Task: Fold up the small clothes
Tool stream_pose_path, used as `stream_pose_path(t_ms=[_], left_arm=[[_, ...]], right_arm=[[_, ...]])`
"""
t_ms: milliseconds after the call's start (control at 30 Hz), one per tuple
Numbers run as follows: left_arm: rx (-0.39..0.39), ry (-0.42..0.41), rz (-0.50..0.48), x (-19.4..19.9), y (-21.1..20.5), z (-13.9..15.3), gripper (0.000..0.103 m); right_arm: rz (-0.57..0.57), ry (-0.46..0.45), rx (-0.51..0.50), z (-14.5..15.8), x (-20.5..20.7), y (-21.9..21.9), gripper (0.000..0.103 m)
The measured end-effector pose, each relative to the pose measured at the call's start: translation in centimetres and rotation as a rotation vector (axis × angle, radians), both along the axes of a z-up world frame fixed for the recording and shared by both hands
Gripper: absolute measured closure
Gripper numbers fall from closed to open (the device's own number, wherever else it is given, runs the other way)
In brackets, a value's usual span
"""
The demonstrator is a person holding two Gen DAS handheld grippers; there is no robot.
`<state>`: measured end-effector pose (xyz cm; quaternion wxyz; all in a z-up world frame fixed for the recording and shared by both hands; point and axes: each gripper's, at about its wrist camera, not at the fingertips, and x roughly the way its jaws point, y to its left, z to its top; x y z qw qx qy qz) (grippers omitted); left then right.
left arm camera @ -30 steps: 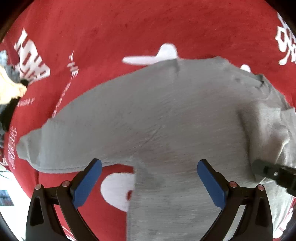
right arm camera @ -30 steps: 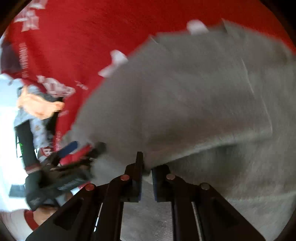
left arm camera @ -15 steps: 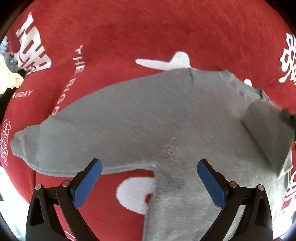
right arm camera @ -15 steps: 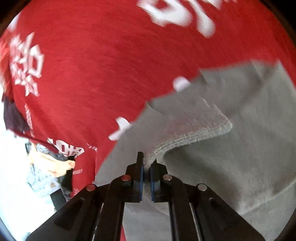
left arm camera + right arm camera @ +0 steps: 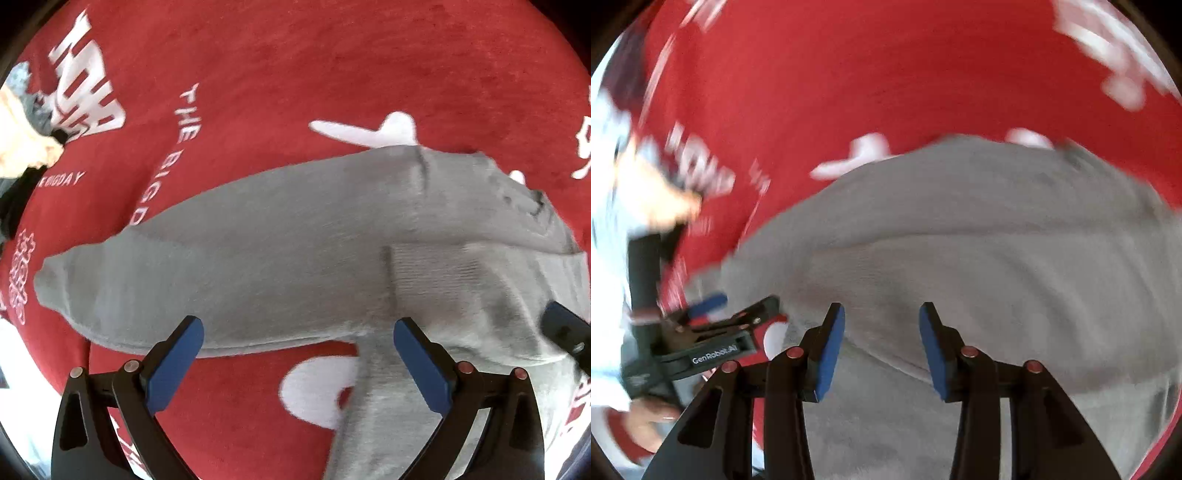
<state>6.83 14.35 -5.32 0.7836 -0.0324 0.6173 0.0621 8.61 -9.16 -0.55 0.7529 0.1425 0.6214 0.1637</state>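
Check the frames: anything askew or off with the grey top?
Nothing damaged. The grey top lies on the red printed blanket, right sleeve folded across the body, left sleeve not yet folded. Both claws, left and right, are open and hold nothing.

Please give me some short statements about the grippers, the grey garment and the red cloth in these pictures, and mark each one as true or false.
1. The left gripper is open. True.
2. The right gripper is shut on the grey garment. False: its jaws stand apart, holding nothing.
3. The grey garment lies on a red cloth with white print. True.
4. The garment's left sleeve is folded over the body. False: it lies stretched out to the side.
5. The right sleeve is folded over the body. True.
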Motion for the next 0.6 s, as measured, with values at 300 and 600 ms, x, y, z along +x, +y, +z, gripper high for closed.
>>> stream_pose_path(t_ms=[300, 600], left_arm=[[-0.156, 0.059, -0.131, 2.8, -6.6, -1.3, 0.0], [-0.062, 0.077, -0.156, 2.3, -9.6, -3.0, 0.0]], right_arm=[[-0.475, 0.062, -0.152, 0.8, -1.3, -19.6, 0.056], [-0.464, 0.164, -0.078, -5.0, 4.7, -23.7, 0.054]])
